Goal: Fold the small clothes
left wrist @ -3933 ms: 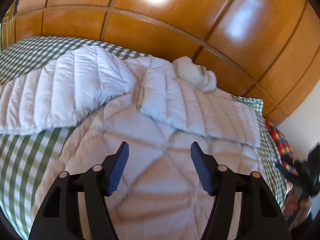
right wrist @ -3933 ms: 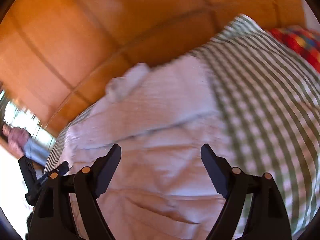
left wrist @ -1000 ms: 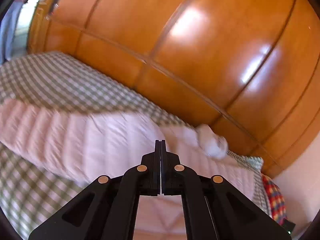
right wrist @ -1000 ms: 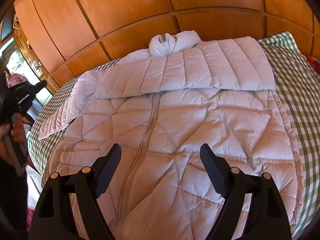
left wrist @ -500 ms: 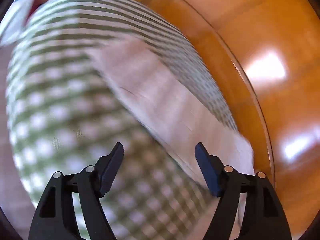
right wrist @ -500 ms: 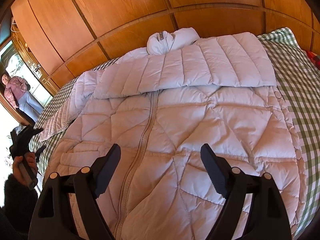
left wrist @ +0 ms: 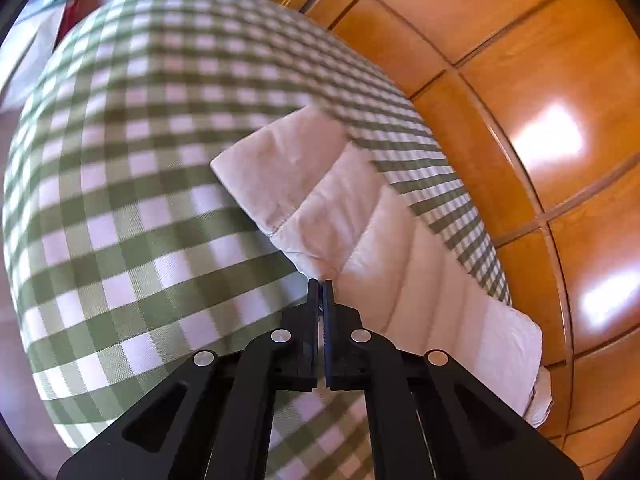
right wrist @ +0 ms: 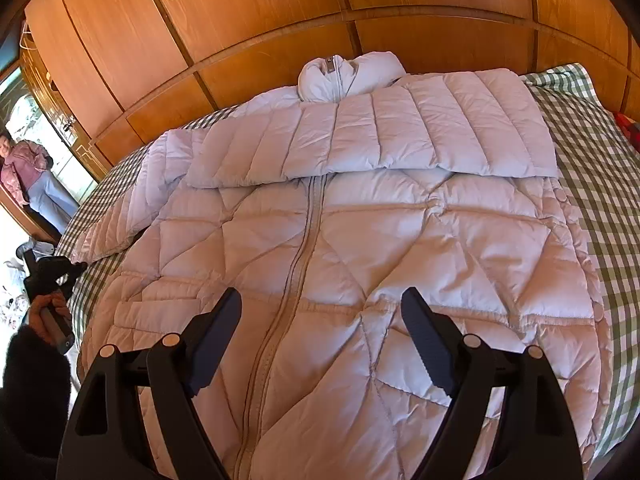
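A pale lilac quilted puffer jacket [right wrist: 400,248] lies front-up on the bed, zip shut, collar toward the wooden wall. Its right sleeve [right wrist: 400,140] is folded across the chest. The left sleeve [left wrist: 328,200] stretches out flat over the checked cover, and my left gripper [left wrist: 320,282] is shut on the sleeve's near edge, a little back from the cuff. In the right wrist view that left gripper [right wrist: 48,276] shows at the bed's left side, held by a hand. My right gripper [right wrist: 320,300] hovers open above the jacket's lower front, with nothing between its fingers.
A green-and-white checked bed cover [right wrist: 600,184] lies under the jacket. Glossy wooden panelling [right wrist: 280,12] runs behind the bed. A person [right wrist: 28,176] stands in a doorway at far left. A red checked cloth [right wrist: 628,120] peeks in at the right edge.
My left gripper opened, swung left and down to the outstretched sleeve, then shut on its edge. The right gripper stayed open over the jacket and hardly moved.
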The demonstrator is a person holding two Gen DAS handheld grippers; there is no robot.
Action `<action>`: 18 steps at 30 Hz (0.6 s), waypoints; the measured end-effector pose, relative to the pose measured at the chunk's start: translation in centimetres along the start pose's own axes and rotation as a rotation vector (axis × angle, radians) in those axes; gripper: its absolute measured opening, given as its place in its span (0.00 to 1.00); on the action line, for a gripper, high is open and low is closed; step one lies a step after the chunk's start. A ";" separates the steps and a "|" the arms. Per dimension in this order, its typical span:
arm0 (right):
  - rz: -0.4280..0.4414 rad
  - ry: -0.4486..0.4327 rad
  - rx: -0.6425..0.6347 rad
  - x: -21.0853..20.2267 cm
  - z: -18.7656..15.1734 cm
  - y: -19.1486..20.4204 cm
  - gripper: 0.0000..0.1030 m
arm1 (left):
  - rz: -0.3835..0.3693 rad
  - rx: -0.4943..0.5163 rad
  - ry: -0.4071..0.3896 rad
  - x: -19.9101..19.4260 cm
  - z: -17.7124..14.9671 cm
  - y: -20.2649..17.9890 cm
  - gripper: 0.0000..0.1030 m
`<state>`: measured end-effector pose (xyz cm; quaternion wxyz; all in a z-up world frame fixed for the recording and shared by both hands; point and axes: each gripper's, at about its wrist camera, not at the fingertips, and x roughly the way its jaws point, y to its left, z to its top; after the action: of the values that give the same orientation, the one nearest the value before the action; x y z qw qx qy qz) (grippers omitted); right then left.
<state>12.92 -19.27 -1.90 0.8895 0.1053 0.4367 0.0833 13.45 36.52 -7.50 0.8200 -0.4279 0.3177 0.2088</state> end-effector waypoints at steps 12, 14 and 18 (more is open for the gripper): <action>0.050 -0.005 -0.038 -0.1 -0.4 1.0 0.79 | -0.342 0.434 -0.073 -7.0 -6.0 -16.4 0.00; 0.050 -0.012 -0.035 -0.4 -0.6 0.8 0.79 | -0.419 0.516 -0.042 -8.1 -9.1 -19.3 0.00; 0.051 -0.025 -0.011 -1.0 -0.6 -0.3 0.79 | -0.496 0.622 0.039 -8.6 -14.9 -22.8 0.00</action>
<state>11.79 -19.72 -1.57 0.8931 0.1126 0.4221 0.1072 16.22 11.04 5.10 0.9297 -0.2269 0.2683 -0.1101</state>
